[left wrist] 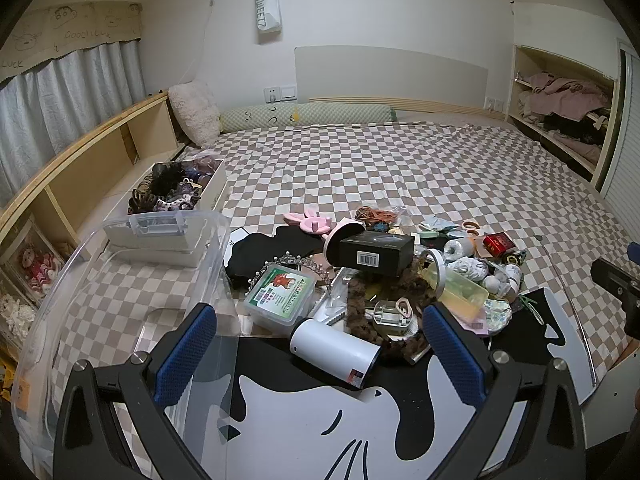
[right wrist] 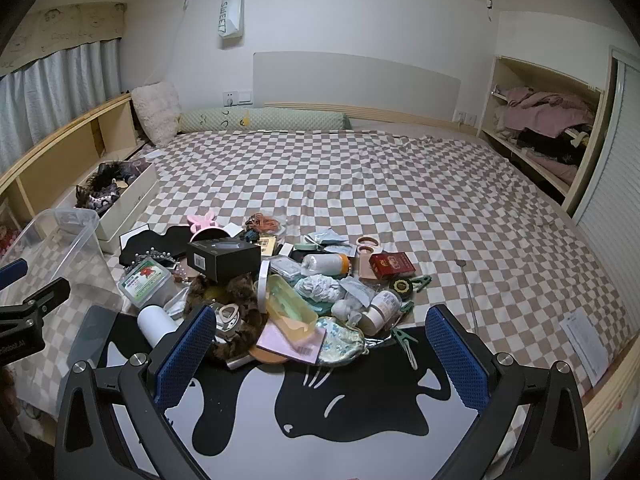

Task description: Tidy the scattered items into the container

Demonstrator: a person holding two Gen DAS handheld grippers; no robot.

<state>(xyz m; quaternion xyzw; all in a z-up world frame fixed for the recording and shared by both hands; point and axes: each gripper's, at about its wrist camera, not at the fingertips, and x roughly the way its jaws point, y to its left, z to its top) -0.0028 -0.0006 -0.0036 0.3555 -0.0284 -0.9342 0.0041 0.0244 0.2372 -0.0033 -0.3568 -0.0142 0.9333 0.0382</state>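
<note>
A heap of scattered items (right wrist: pixel 304 280) is spread over the near part of a checkered bed (right wrist: pixel 360 184), partly on a black-and-white cat-print mat (right wrist: pixel 320 412). A clear plastic container (left wrist: pixel 120 280) is seen at the left of the heap, just beside it, with only the bed's pattern showing through its walls. Both tongs are held wide apart with nothing between the pads: the left gripper (left wrist: pixel 320 344) is aimed at a white cylinder (left wrist: pixel 336 350) lying on the mat, the right gripper (right wrist: pixel 320 344) at a pink notepad (right wrist: pixel 292 342) and a yellow-green lidded box (right wrist: pixel 290 310). A black box with a barcode (left wrist: pixel 376 250) is stacked on top of the heap, and a green-labelled clear case (left wrist: pixel 280 296) lies between the container and the cylinder. A white tray of hair accessories (left wrist: pixel 176 192) is placed behind the container. A red packet (right wrist: pixel 390 266) and green clips (right wrist: pixel 404 338) are shown plainly only by the right view; the container's near rim is shown only by the left
</note>
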